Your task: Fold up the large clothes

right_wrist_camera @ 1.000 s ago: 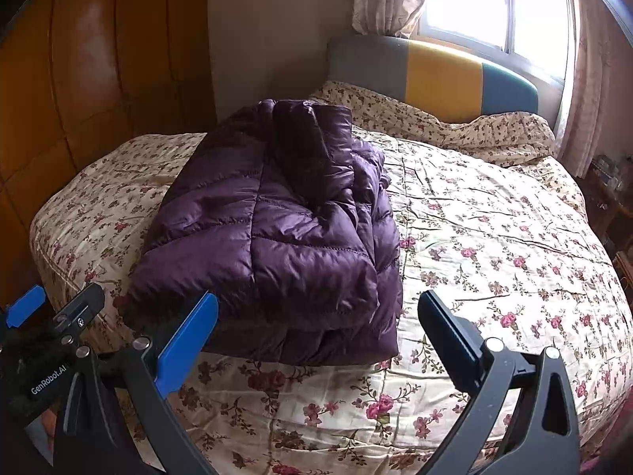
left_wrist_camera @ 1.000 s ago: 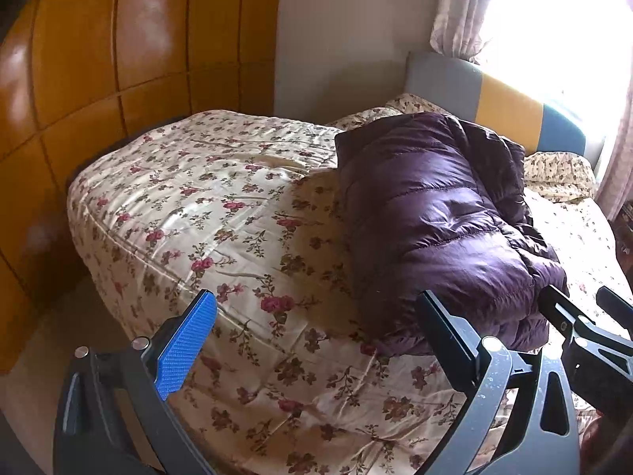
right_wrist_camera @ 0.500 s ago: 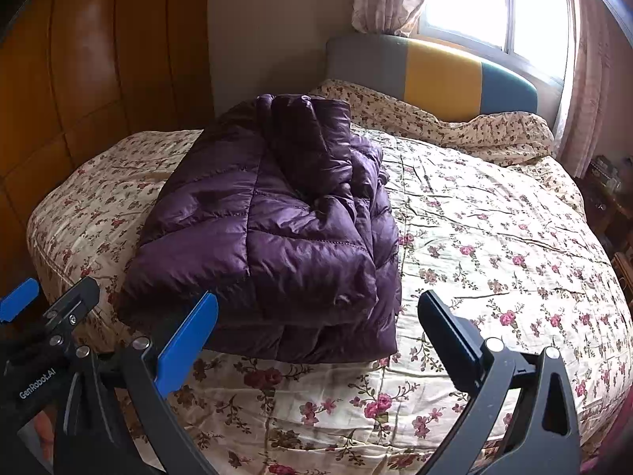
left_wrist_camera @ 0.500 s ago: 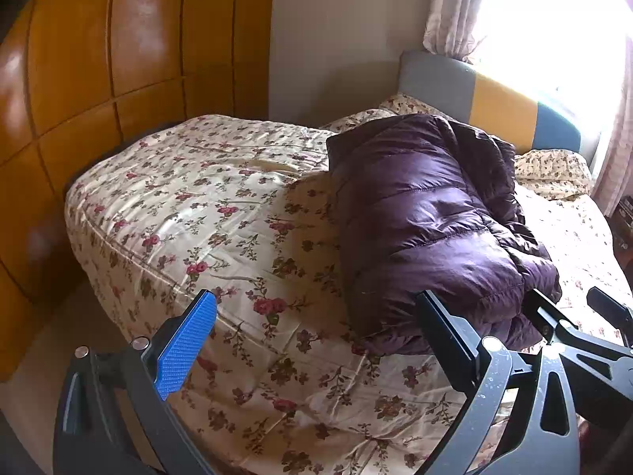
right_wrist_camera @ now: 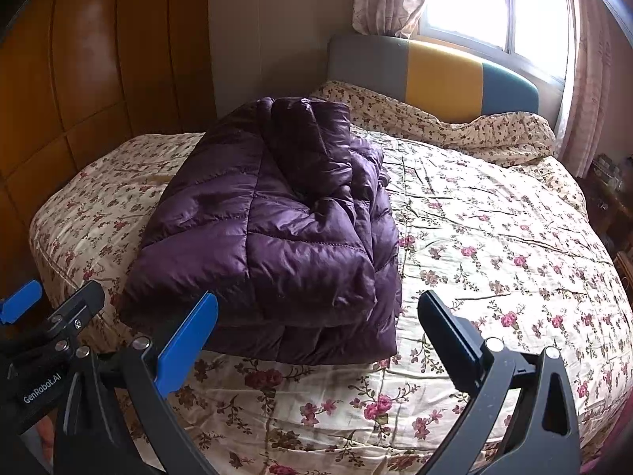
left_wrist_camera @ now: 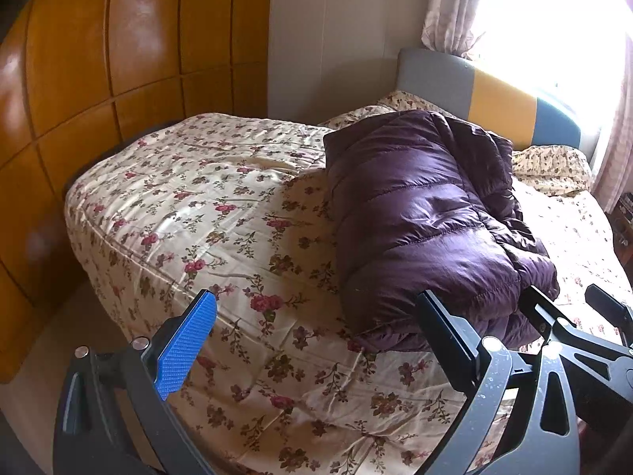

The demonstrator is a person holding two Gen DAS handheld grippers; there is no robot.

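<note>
One folded jacket (right_wrist_camera: pixel 277 245), lengthwise toward headboard (right_wrist_camera: pixel 431 75)

1. The purple jacket (left_wrist_camera: pixel 427 213) has its near bottom edge hidden behind the left gripper's right finger (left_wrist_camera: pixel 447 332).
2. The window (left_wrist_camera: pixel 554 19) is blown out white, nothing readable.
3. The nightstand clutter (right_wrist_camera: pixel 611 170) is too small to make out.

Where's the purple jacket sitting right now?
The purple jacket lies folded on the floral bedspread, left of centre in the right wrist view, just ahead of both open grippers, neither touching it.
</note>
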